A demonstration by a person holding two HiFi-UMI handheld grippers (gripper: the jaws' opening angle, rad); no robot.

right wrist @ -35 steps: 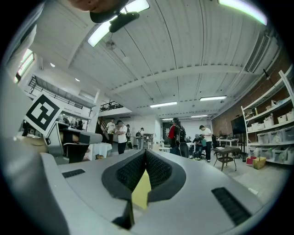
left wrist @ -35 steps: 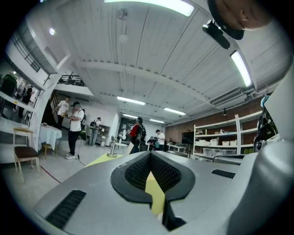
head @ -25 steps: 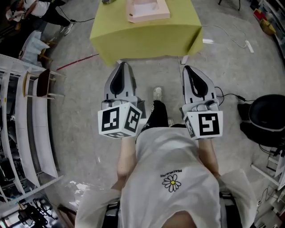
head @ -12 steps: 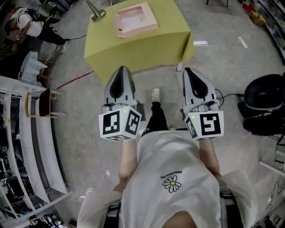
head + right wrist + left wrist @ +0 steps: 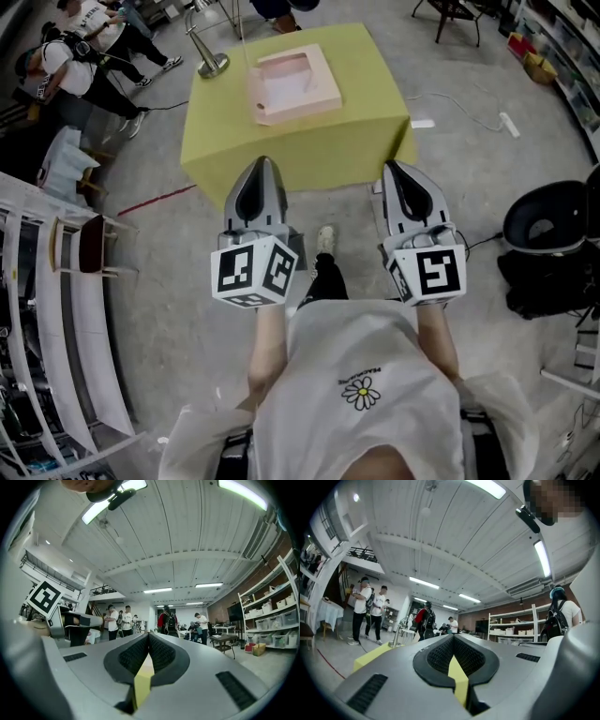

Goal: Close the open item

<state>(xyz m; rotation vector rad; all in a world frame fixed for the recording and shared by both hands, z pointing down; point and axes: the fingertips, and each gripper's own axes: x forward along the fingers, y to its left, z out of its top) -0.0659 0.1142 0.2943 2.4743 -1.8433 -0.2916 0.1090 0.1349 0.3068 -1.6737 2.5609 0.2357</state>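
Jaws on both your tools are closed tip to tip with nothing between them: your left gripper (image 5: 262,167) and your right gripper (image 5: 390,171) point side by side toward the near side of the yellow-green table (image 5: 309,145), touching nothing. Beyond them, well apart, the pale pink box (image 5: 291,80) lies open on that table, its shallow inside facing up.
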